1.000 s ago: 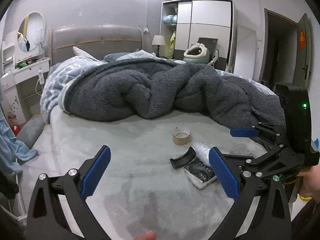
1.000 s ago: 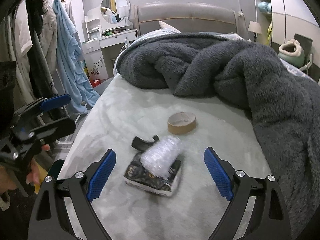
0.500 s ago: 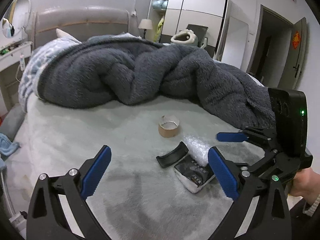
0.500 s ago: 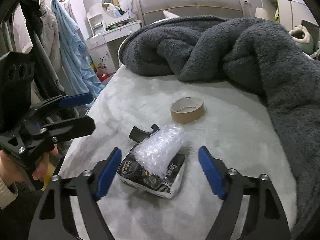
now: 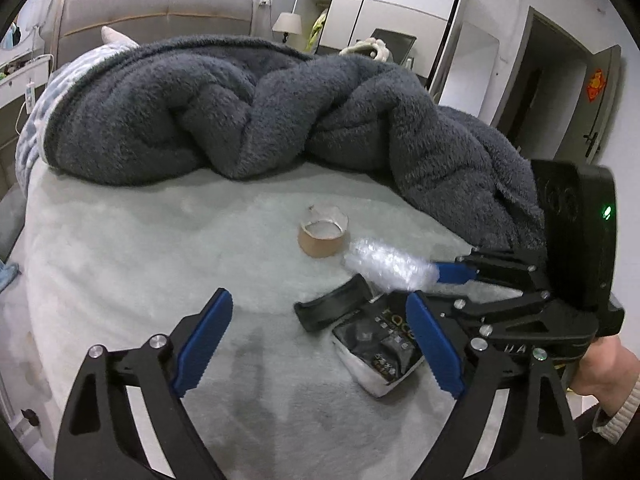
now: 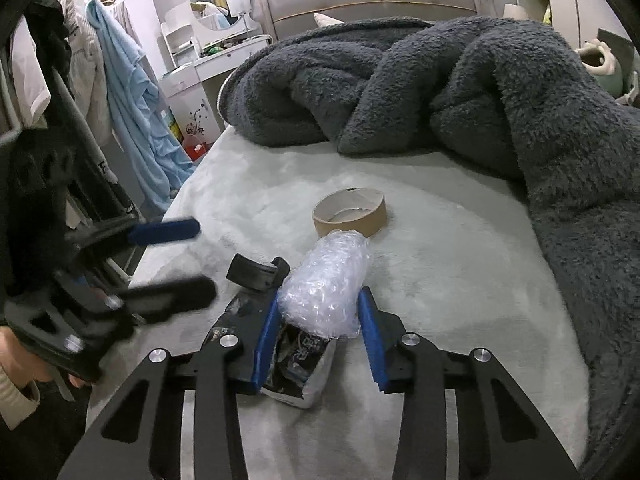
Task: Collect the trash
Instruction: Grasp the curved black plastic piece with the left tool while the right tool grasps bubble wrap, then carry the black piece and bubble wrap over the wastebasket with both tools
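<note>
A wad of clear bubble wrap (image 6: 328, 284) lies on a black-and-white packet (image 6: 298, 364) on the pale bed cover. My right gripper (image 6: 318, 332) has its blue pads on both sides of the wrap's near end and touches it. It also shows in the left wrist view (image 5: 448, 280), beside the bubble wrap (image 5: 384, 264) and packet (image 5: 380, 344). A curved black plastic piece (image 5: 332, 306) lies left of the packet, and an empty brown tape roll (image 5: 322, 234) sits behind. My left gripper (image 5: 316, 344) is open and empty, above the bed in front of the trash.
A rumpled dark grey fleece blanket (image 5: 248, 108) fills the far half of the bed and its right side. The bed's left edge (image 6: 176, 208) drops to a gap with hanging clothes (image 6: 132, 92) and a white dresser (image 6: 208, 64).
My right gripper has moved forward and narrowed its jaws around the bubble wrap. My left gripper has moved closer to the trash and stays open.
</note>
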### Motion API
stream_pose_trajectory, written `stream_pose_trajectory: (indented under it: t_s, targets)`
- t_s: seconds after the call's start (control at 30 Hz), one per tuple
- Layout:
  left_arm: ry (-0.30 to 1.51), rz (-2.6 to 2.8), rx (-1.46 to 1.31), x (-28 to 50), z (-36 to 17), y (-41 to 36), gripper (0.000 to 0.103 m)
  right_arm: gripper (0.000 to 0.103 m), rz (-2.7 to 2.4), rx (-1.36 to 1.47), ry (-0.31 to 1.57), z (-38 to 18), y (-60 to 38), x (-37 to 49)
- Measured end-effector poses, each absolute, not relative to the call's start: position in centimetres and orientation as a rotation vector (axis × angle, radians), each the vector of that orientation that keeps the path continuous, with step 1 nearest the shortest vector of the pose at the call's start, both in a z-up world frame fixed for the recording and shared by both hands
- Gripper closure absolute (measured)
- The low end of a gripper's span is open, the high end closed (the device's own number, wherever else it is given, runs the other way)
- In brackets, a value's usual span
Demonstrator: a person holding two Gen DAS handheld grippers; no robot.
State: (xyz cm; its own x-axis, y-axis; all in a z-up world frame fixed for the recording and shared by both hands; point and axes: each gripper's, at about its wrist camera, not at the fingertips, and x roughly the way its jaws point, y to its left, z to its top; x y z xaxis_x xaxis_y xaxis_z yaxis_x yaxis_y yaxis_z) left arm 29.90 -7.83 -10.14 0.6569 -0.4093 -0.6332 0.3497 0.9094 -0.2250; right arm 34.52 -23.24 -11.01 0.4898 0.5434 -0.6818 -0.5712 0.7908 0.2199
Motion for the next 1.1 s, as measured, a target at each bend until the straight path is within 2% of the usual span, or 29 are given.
stream_pose_trajectory:
  t_s: [0.4,0.67,0.87,0.97,1.03,1.1]
  targets:
    - [0.849,-0.389,-0.179,30.9,-11.8,-9.4,0.023,0.064,0.642,-0.015,0.783,-10.0,-25.7,34.0]
    - [0.865,-0.336,-0.197,31.6,-12.1,-10.6,0.023,0.064,0.633,-0.014,0.790,-10.4,-26.9,33.5]
    - [0.869,-0.286,-0.199,32.3,-12.3,-11.3,0.031,0.064,0.633,-0.018,0.797,-10.6,-27.6,33.1]
    - [0.880,-0.260,-0.194,32.5,-12.6,-11.3,0.039,0.064,0.635,-0.017,0.798,-10.4,-27.8,32.9]
    - [0.888,-0.236,-0.198,32.7,-12.9,-11.1,0.049,0.064,0.637,-0.014,0.796,-10.3,-28.0,32.8]
    - [0.887,-0.230,-0.209,32.8,-12.9,-10.8,0.051,0.064,0.640,-0.013,0.795,-10.2,-28.1,32.7]
